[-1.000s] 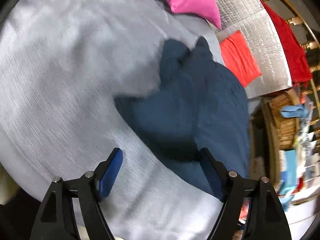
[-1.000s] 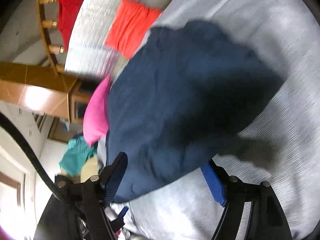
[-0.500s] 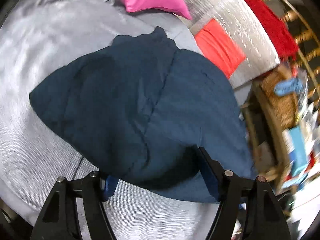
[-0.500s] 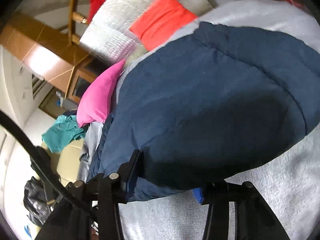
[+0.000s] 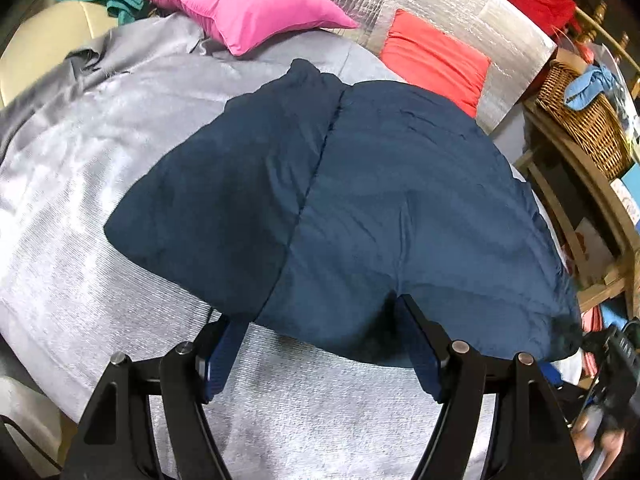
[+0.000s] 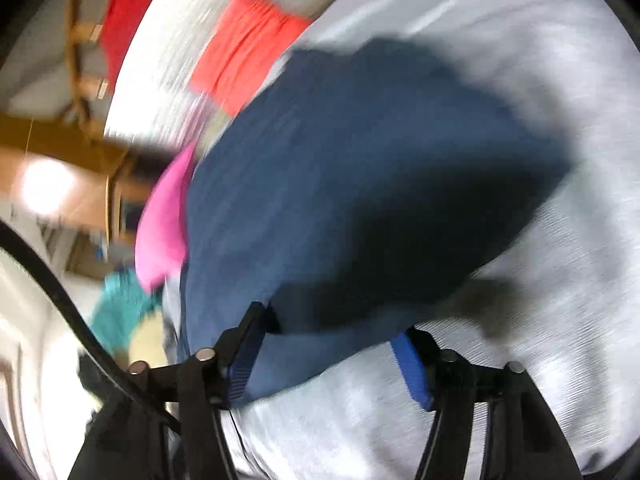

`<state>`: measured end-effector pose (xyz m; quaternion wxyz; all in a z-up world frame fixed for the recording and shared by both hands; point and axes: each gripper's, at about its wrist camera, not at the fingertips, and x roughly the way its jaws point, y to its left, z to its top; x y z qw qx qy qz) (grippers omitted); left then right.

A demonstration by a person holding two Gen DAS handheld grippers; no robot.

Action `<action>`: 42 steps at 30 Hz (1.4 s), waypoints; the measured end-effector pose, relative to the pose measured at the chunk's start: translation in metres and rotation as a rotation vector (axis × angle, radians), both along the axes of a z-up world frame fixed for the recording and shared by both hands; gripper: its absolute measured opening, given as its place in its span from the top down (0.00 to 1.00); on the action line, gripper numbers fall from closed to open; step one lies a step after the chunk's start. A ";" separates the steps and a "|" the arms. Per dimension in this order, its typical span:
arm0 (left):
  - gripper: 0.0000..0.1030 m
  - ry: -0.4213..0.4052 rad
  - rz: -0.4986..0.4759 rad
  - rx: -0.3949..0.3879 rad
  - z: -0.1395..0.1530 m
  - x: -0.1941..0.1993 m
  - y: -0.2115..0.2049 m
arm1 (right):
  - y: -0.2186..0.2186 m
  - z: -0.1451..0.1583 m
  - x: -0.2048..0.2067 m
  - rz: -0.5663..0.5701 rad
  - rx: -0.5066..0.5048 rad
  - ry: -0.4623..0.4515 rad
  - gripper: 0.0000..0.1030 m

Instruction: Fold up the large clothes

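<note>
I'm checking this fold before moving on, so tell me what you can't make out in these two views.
- Left gripper: the navy garment drapes over its fingertips, so any grip is hidden.
- Right gripper: motion blur smears the whole right wrist view; any grip is unclear.
- Garment's far right corner: in the left wrist view it drops past the bed edge.
- Basket contents: too small.
</note>
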<state>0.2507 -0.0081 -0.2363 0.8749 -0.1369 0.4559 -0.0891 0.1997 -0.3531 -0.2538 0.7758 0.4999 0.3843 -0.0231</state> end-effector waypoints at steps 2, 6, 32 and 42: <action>0.27 -0.009 0.001 0.017 0.002 -0.006 0.001 | -0.020 -0.004 -0.008 -0.090 0.023 0.002 0.28; 0.27 -0.019 0.002 0.045 0.002 -0.006 -0.002 | -0.037 -0.008 -0.009 -0.176 0.026 -0.036 0.33; 0.20 0.059 0.132 -0.073 0.007 -0.007 0.077 | -0.068 -0.012 -0.047 -0.201 -0.046 -0.012 0.31; 0.34 0.137 0.205 -0.384 -0.028 0.022 0.106 | -0.049 0.002 -0.029 -0.181 -0.183 -0.056 0.58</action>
